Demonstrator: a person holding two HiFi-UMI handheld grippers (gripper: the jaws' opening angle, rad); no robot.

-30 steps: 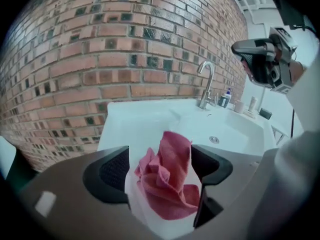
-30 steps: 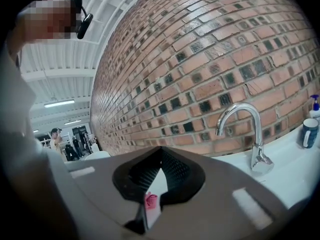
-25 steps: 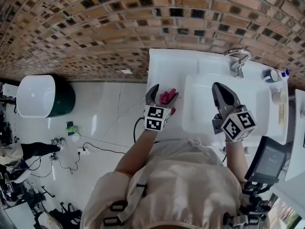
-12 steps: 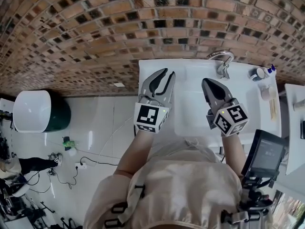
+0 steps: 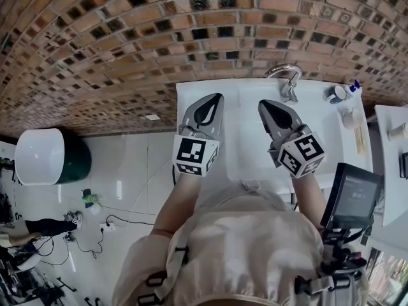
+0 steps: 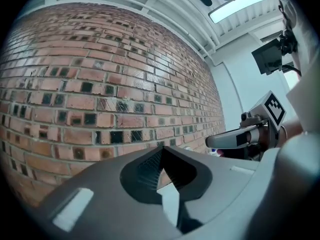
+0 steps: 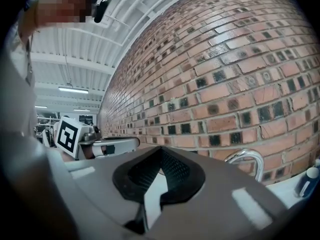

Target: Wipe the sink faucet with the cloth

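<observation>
The chrome faucet (image 5: 285, 75) stands at the far rim of the white sink (image 5: 242, 129), against the brick wall. It also shows in the right gripper view as a curved spout (image 7: 247, 159). My left gripper (image 5: 215, 96) hovers above the sink's left side, shut with nothing between its jaws (image 6: 161, 148). My right gripper (image 5: 261, 102) hangs level over the basin just left of the faucet, its jaws together and empty (image 7: 160, 148). Each gripper sees the other beside it. No cloth shows in any view.
Small bottles and cups (image 5: 338, 94) stand on the sink's right rim, one with a blue cap (image 7: 306, 181). A dark screen on a stand (image 5: 350, 199) is at my right. A white round bin (image 5: 38, 156) and cables lie on the floor at left.
The left gripper, open by a pink cloth on the sink's left rim, has risen and shut empty. The cloth is out of sight now. The right gripper rose a little.
</observation>
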